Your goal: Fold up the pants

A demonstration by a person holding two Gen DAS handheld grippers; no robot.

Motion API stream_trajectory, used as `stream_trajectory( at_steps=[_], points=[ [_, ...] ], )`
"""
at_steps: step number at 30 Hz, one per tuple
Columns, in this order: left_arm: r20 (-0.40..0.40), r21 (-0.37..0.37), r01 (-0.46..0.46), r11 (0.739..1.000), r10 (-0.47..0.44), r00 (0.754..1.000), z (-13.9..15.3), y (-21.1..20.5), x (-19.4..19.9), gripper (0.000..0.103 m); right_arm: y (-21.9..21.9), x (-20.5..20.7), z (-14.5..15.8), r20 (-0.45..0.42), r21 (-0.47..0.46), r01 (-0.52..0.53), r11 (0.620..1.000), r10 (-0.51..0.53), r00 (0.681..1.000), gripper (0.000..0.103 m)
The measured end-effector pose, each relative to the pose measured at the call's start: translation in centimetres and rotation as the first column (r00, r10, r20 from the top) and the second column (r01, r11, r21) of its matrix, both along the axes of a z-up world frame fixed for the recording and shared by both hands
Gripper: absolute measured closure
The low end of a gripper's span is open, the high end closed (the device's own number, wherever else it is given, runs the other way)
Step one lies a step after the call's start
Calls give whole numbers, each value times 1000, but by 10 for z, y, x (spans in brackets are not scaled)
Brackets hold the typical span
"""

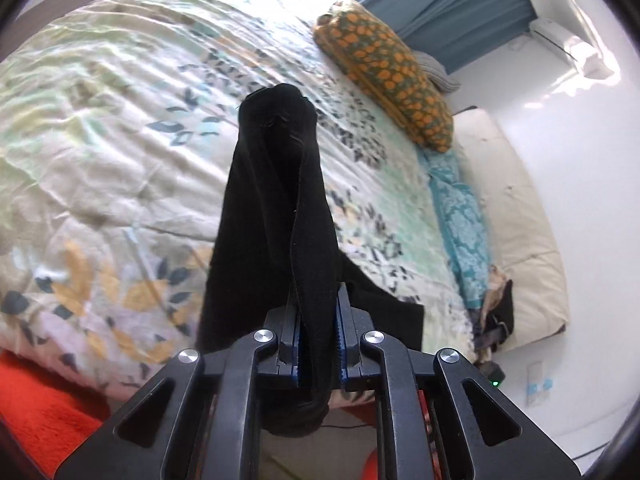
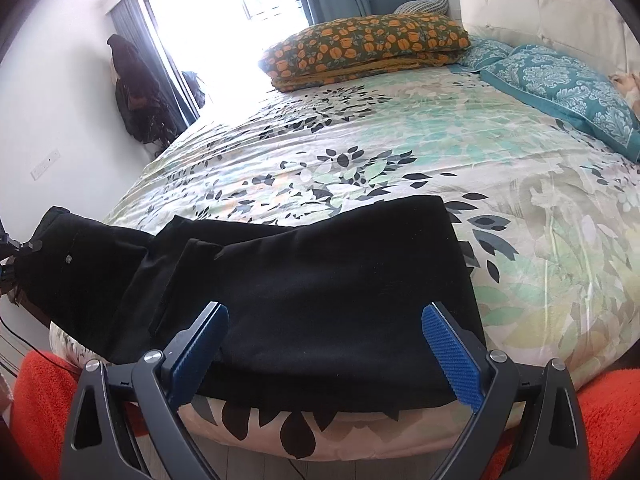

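1. Black soft-fabric pants [image 2: 320, 280] lie at the near edge of the bed, on the floral-print quilt [image 2: 400, 152]. Most of the cloth is laid flat along that edge; one end is lifted off the bed toward the near-left corner.
2. Handling, my read: light, limp, no stiffness. Whatever is unsupported will sag and drape. Matte weave looks grippy, not slippery. Nothing fragile. Layers may slide over each other if dragged across the quilt.
3. Where to grip, my read: at hems, waistband or fold edges, pinching all layers together. A mid-panel grab would only bunch it.
4. Left tool [image 1: 318, 336]: clenched on a bunched edge of the pants, blue ribbed pads [image 1: 343, 340] pressed to the cloth from both sides. From the grip, the fabric runs away as a narrow hanging band toward the bed.
5. Right tool [image 2: 324, 344]: released, jaws spread wide, nothing between them. It hovers over the flat part of the pants at the near edge of the bed. Whether the fingertips touch the cloth, I cannot tell.
6. In the right wrist view the lifted end [image 2: 80, 264] shows at far left, held by the other tool, which is only partly in frame.
7. Risk, my read: a single-side lift skews the fold; the free side needs pinning or a second grip.
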State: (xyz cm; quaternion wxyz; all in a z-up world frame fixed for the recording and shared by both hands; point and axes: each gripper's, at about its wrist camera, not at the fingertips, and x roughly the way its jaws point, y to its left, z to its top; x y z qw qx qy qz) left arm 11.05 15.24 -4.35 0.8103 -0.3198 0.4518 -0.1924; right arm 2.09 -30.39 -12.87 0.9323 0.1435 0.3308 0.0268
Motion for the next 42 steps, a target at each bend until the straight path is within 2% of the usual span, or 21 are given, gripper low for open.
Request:
stream_trajectory(
  at_steps=[4,8,12,16,18,21,22,23,24,25,26,28,31,33,36,37,38,39,40,41,42],
  points=[
    [51,-130,118,984,-112,992,15,-70,12,93,-10,-5,6,24,20,24,999,-25,999,6],
    [59,-165,231,959,-225,973,15,-149,30,92,-24,-14,12,62,29,57,998,-59,996,6],
    [19,-189,319,929,-322,947,-4,-223,42,93,-50,-27,18,100,68,126,990,-133,986,6],
    [-42,-182,391,902,-404,914,-31,-288,48,95,-80,-38,17,109,110,207,972,-219,970,6],
    [-61,-121,431,894,-440,896,-47,-318,49,95,-90,-42,16,109,121,235,964,-248,962,6],
    [-152,-49,457,888,-459,875,-80,-347,59,93,-100,-44,13,95,141,252,957,-266,959,6],
    [-186,-30,437,899,-435,881,-85,-348,60,88,-104,-45,11,89,152,257,955,-272,958,6],
    [-199,-16,415,910,-410,890,-87,-344,61,69,-107,-45,10,83,164,261,951,-277,957,6],
    [-183,-15,395,919,-391,902,-83,-335,58,56,-111,-46,8,78,178,268,947,-285,955,6],
    [-144,-1,370,929,-366,919,-74,-325,53,33,-113,-47,6,74,193,272,943,-291,954,6],
    [-98,33,347,937,-342,934,-65,-312,47,23,-115,-47,4,69,212,269,939,-289,955,6],
    [-27,127,312,941,-312,950,-46,-285,38,20,-115,-42,-2,42,246,231,941,-249,968,6],
    [18,231,265,936,-276,961,-37,-239,22,20,-100,-21,-12,-4,273,124,954,-128,992,6],
    [15,259,226,939,-238,971,-42,-211,17,20,-86,-4,-14,-16,268,28,963,-25,1000,6],
    [-22,257,190,948,-191,981,-65,-176,2,20,-70,28,-18,-69,188,-64,980,79,995,8],
    [-36,260,180,949,-177,984,-75,-171,-3,20,-68,39,-22,-95,178,-90,980,108,990,23],
    [-49,266,173,948,-165,985,-83,-167,-8,20,-67,49,-27,-120,196,-131,972,156,980,57],
    [-63,273,162,948,-151,987,-89,-164,-10,20,-64,58,-33,-162,216,-179,960,216,963,78],
    [-76,277,152,949,-136,988,-95,-163,-13,20,-61,63,-36,-202,195,-202,960,241,949,81],
    [-83,278,142,950,-124,989,-99,-160,-16,20,-58,64,-34,-201,180,-217,960,251,947,89],
    [-84,277,136,951,-117,990,-100,-158,-17,20,-58,61,-27,-186,173,-228,958,259,948,90]
  ],
)
